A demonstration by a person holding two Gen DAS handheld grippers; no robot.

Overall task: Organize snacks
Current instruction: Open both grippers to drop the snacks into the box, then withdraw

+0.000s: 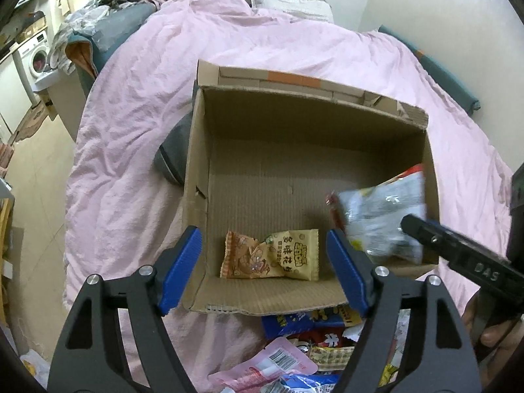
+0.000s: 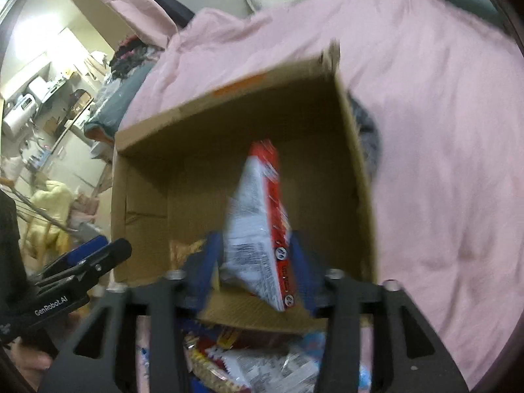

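Note:
An open cardboard box (image 1: pixel 294 124) stands on a pink bed cover; it also shows in the right wrist view (image 2: pixel 229 124). A yellow peanut packet (image 1: pixel 271 255) lies on its floor. My left gripper (image 1: pixel 265 262) is open and empty above the box's near wall. My right gripper (image 2: pixel 255 262) is shut on a red and white snack bag (image 2: pixel 258 229) and holds it over the box's right side; the bag also shows in the left wrist view (image 1: pixel 383 216), blurred. A pile of loose snack packets (image 1: pixel 294 353) lies just in front of the box.
The pink bed cover (image 1: pixel 137 131) spreads around the box. A grey object (image 1: pixel 173 154) lies against the box's left wall. A white wall (image 1: pixel 442 9) is behind the bed. A washing machine (image 1: pixel 36 55) and cluttered furniture are far left.

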